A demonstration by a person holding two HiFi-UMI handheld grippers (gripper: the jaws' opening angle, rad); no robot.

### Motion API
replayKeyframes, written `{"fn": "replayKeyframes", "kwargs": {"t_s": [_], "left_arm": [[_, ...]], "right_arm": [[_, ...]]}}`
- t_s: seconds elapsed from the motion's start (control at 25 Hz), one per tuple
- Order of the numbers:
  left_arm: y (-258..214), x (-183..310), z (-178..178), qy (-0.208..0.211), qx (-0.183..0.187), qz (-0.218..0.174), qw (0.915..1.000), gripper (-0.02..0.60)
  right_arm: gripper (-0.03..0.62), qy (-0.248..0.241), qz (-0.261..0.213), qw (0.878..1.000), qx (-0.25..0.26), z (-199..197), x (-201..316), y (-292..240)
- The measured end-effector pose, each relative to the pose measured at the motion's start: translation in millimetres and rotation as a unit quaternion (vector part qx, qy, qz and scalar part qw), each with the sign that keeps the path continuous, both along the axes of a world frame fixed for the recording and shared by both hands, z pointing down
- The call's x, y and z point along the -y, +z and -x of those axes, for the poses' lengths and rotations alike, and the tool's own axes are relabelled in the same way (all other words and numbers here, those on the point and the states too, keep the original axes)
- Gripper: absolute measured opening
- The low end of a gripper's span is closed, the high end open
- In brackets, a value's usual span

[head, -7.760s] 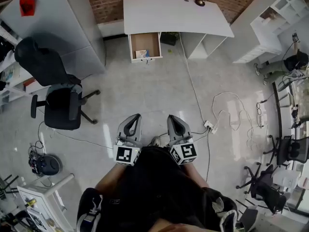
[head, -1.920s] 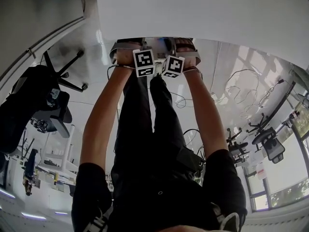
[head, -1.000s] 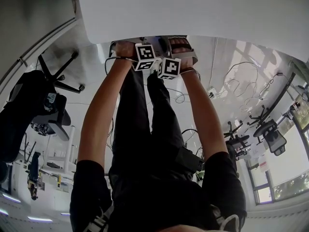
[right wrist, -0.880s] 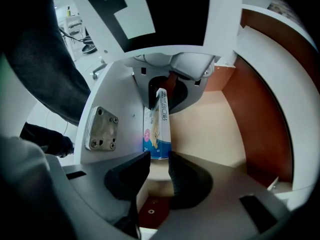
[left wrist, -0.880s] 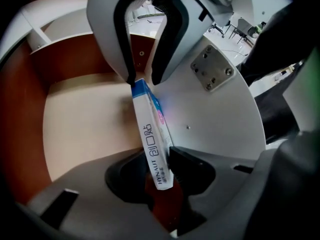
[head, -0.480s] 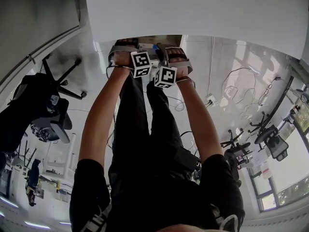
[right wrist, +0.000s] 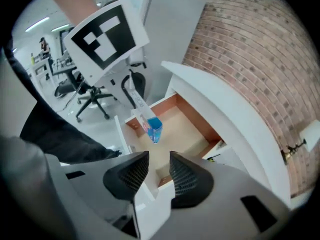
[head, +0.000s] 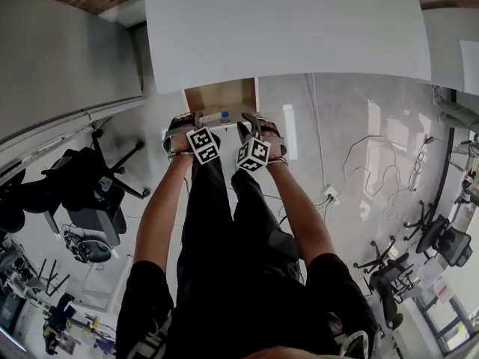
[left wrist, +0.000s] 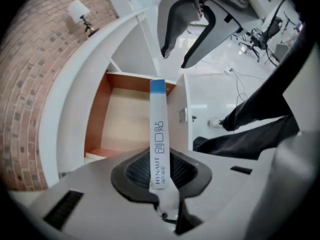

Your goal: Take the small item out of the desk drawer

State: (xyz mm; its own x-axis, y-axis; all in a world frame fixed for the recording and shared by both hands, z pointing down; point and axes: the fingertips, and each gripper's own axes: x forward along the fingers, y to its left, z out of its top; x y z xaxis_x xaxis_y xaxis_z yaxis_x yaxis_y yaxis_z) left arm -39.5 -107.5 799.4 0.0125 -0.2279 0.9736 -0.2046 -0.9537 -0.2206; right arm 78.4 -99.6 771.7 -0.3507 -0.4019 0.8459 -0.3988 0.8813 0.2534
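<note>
We are looking down on a person standing at a white desk (head: 284, 28), whose drawer (head: 224, 96) is standing pulled open toward them; both arms are reaching forward, holding the two grippers side by side just above the drawer's front edge. The left gripper (left wrist: 160, 173) is gripping a small flat box (left wrist: 158, 129), white with a blue end; its fingers (left wrist: 135, 170) are pressing closed on the white end, nearly together, and the box is sticking straight out from them with the blue end farthest away. The box is hanging over the front part of the open drawer; it is looking clear of the wooden drawer floor, though we are not seeing that gap plainly. The right gripper (right wrist: 159, 171) is hovering just beside the left one, over the drawer's front panel; its fingers (right wrist: 187, 176) are standing partly apart and are holding nothing. A black office chair (head: 93, 193) is standing on the pale floor to the person's left.
</note>
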Motion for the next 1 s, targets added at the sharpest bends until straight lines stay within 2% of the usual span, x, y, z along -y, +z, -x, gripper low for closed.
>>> {"fn": "replayKeyframes", "kwargs": {"t_s": [0.08,0.12,0.2,0.24,0.36,0.44,0.52,0.64,0.76,0.88,1.0], "left_arm": [[-28.0,-26.8,-5.2,-0.078,-0.046,0.010,0.9958,0.071],[-41.3,-42.8,-8.4,-0.132,-0.078,0.020,0.9880,0.071],[-66.8,-73.0,-11.4,-0.237,-0.145,0.031,0.9600,0.070],[-80.5,-85.2,-9.8,-0.277,-0.171,0.025,0.9452,0.069],[-127.2,-111.7,1.8,-0.344,-0.228,-0.025,0.9106,0.069],[-165.1,-122.1,10.2,-0.366,-0.263,-0.070,0.8898,0.069],[-207.0,-133.2,17.1,-0.381,-0.295,-0.115,0.8689,0.069],[-272.0,-148.7,22.0,-0.397,-0.341,-0.166,0.8361,0.069],[-337.3,-153.5,30.8,-0.394,-0.384,-0.227,0.8034,0.069],[-385.4,-156.5,37.7,-0.396,-0.429,-0.256,0.7700,0.069],[-431.3,-163.1,39.5,-0.393,-0.465,-0.278,0.7426,0.071]], "right_arm": [[0.141,0.009,-0.002,1.000,0.014,-10.7,-12.3,-26.9],[0.132,0.001,-0.012,1.000,0.010,-17.0,-20.1,-39.3],[0.125,-0.020,-0.039,0.999,0.001,-29.2,-33.5,-63.2],[0.123,-0.020,-0.046,0.999,0.007,-33.8,-37.7,-75.4],[0.118,0.016,-0.044,0.997,0.058,-41.6,-44.2,-113.7],[0.114,0.052,-0.034,0.993,0.103,-43.3,-46.7,-142.2],[0.106,0.095,-0.015,0.982,0.160,-42.9,-51.9,-176.4],[0.098,0.153,-0.003,0.957,0.245,-39.9,-58.0,-235.3],[0.071,0.195,-0.015,0.927,0.320,-34.0,-63.6,-291.3],[0.043,0.215,-0.034,0.907,0.360,-29.3,-73.7,-333.6],[0.038,0.219,-0.050,0.895,0.385,-25.1,-86.7,-375.1]]}}
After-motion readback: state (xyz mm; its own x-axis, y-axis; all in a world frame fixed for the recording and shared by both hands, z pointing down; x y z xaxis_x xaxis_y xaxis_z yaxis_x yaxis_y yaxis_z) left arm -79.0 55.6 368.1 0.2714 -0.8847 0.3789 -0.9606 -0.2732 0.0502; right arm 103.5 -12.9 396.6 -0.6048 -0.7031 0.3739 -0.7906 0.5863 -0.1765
